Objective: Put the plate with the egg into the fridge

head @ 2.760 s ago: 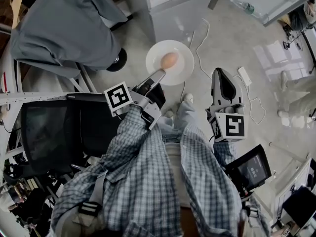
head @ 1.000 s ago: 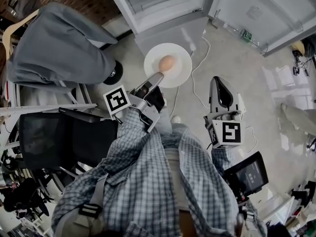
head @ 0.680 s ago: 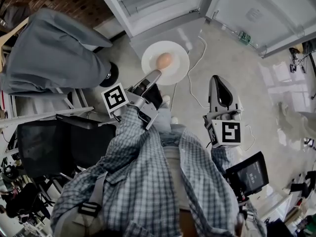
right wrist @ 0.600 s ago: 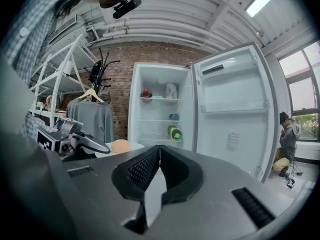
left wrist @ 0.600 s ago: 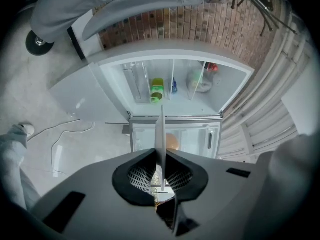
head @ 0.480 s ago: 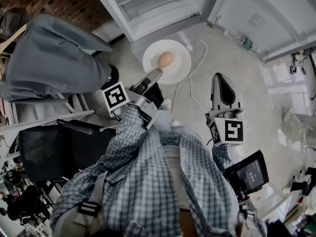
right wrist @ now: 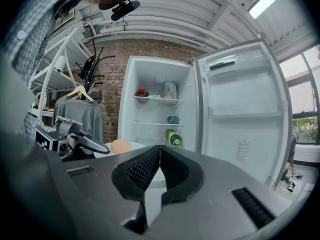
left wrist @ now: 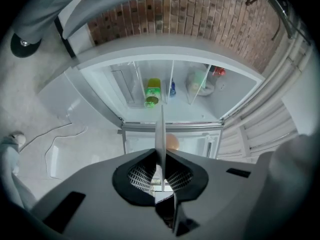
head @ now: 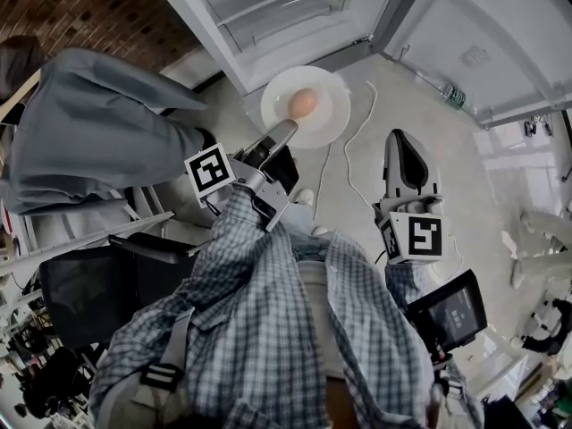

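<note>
My left claw [head: 284, 133] is clamped on the near rim of the white plate [head: 327, 114], which stands edge-on between its jaws in the left gripper view. The plate is level in the air, above the floor. The egg [head: 303, 103] lies on it just past my jaw tips. My right claw [head: 404, 143] hangs to the right, well apart from the plate, jaws pressed together on nothing. Ahead stands the fridge [head: 268, 21], its door [head: 483, 52] swung wide to the right. A green bottle [left wrist: 152, 94] rests on a shelf inside.
</note>
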Demonstrator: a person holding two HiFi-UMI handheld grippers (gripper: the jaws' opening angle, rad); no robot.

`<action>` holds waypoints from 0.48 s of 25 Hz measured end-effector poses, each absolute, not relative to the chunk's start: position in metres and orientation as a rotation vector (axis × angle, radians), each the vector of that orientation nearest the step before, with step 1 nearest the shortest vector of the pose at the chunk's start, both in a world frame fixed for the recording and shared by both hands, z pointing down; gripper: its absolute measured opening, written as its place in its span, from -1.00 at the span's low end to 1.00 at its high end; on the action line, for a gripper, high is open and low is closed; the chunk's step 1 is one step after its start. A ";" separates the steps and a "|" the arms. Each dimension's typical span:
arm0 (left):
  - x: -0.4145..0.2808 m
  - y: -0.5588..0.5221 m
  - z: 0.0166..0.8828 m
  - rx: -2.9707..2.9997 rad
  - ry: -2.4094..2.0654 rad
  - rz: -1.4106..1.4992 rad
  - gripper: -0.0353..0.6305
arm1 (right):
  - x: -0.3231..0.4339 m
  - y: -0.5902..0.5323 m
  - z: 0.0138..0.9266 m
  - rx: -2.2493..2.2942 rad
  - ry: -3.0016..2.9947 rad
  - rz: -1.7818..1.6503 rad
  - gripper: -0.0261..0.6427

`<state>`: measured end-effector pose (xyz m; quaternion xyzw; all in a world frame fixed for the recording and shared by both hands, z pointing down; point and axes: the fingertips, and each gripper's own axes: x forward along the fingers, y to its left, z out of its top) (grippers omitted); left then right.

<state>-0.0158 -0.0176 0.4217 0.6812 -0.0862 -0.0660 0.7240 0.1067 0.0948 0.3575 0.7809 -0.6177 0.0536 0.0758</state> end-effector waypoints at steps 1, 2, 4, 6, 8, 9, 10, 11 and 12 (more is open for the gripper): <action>-0.016 -0.022 0.422 1.505 -0.187 -0.142 -0.81 | 0.106 0.090 0.358 2.340 -1.856 0.153 -0.90; -0.016 -0.026 0.423 1.505 -0.185 -0.138 -0.81 | 0.105 0.085 0.357 2.337 -1.856 0.145 -0.90; -0.014 -0.036 0.424 1.502 -0.178 -0.136 -0.81 | 0.105 0.076 0.355 2.331 -1.841 0.133 -0.90; -0.013 -0.043 0.424 1.499 -0.166 -0.132 -0.81 | 0.105 0.068 0.353 2.330 -1.825 0.120 -0.90; -0.012 -0.049 0.426 1.496 -0.154 -0.121 -0.81 | 0.105 0.061 0.352 2.336 -1.814 0.111 -0.90; -0.012 -0.053 0.426 1.497 -0.151 -0.115 -0.81 | 0.104 0.058 0.352 2.338 -1.806 0.114 -0.90; -0.011 -0.057 0.427 1.501 -0.149 -0.109 -0.81 | 0.104 0.055 0.352 2.340 -1.793 0.120 -0.90; -0.010 -0.061 0.427 1.505 -0.146 -0.107 -0.81 | 0.104 0.053 0.352 2.340 -1.781 0.126 -0.90; -0.008 -0.064 0.426 1.507 -0.142 -0.108 -0.81 | 0.103 0.052 0.352 2.339 -1.777 0.124 -0.90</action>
